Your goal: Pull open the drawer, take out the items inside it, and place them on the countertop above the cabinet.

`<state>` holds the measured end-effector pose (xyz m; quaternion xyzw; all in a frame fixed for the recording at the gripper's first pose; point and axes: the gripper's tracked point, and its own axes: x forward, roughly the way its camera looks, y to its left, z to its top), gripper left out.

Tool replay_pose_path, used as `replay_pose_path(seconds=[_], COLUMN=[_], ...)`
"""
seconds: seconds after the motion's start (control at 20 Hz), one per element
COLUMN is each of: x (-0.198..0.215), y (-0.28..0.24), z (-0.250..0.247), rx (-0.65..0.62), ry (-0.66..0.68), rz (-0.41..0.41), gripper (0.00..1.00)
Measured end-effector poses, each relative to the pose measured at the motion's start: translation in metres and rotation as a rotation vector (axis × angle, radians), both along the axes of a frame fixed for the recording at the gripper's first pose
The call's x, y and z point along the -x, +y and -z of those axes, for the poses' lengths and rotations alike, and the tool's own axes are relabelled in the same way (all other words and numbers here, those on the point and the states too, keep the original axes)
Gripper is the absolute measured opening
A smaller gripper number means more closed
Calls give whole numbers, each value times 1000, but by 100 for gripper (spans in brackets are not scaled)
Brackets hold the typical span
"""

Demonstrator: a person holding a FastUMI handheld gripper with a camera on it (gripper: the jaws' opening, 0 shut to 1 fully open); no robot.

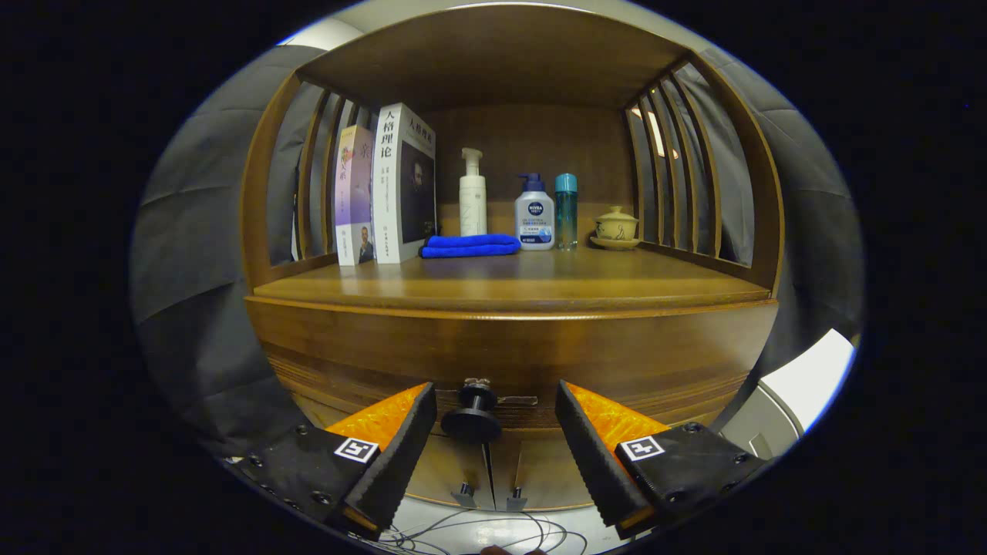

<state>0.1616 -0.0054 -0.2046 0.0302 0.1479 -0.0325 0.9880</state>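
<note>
Gripper (493,432) spread wide, drawer knob (473,416) sitting between the fingers, untouched. Best close squarely on the knob's stem, then pull straight back, level with the drawer (655,362).

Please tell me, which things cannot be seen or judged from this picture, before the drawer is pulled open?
- Drawer contents: hidden behind the closed drawer front, gripper view.
- Knob: lies between the open fingers of the gripper; whether one finger touches it cannot be judged.
- Lower cabinet doors: mostly covered by the fingers.
- Wall behind the books: hidden by them.
- White object beside the cabinet: cut off, unidentifiable.
</note>
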Motion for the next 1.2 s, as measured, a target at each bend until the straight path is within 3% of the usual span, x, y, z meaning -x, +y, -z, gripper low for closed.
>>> replay_pose_path(seconds=[0.2, 0.55, 0.7, 1.2], x=[-8, -8, -11, 9], y=[5, 15, 15, 12], z=[15, 24, 23, 23], rx=[10, 44, 13, 31], ry=[15, 32, 27, 25], rz=[3, -11, -18, -29], gripper=[98, 48, 32, 32])
